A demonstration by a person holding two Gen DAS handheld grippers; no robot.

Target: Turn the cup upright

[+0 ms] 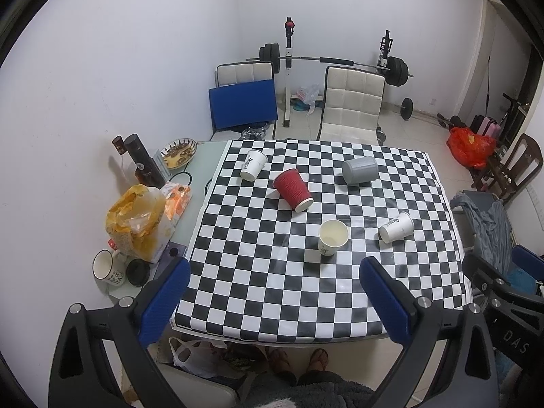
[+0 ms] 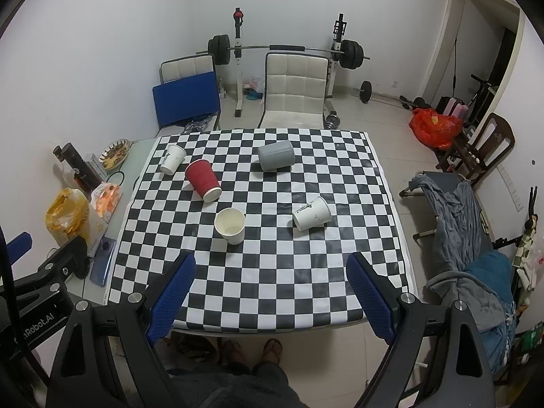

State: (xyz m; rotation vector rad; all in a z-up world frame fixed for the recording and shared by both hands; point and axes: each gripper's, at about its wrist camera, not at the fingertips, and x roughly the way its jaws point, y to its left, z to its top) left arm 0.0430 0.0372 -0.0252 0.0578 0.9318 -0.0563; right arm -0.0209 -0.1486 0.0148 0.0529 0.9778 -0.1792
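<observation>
Two grippers are held above the near edge of the table, both with fingers spread wide and nothing between them: the left gripper [image 1: 273, 301] and the right gripper [image 2: 272, 292]. Each is well apart from every cup. The right gripper's black frame is also seen at the right edge of the left wrist view.

Nearest on the checkered tablecloth [image 2: 272, 289], one white paper cup [image 2: 230, 226] is seen standing upright, its mouth open to the top; in the left view this upright cup [image 1: 333, 237] sits just beyond the fingertips. To its right, a second white cup [image 2: 311, 217] lies on its side. Farther back, a red ribbed cup [image 2: 203, 181] lies tipped over with its rim toward the camera, and just behind it to the left a third white cup [image 2: 172, 159] is also lying down. A grey cup [image 2: 275, 155] rests on its side toward the far right.

Beyond the table, two white chairs [image 2: 294, 90] and a barbell rack [image 2: 285, 47] are seen against the wall.
</observation>
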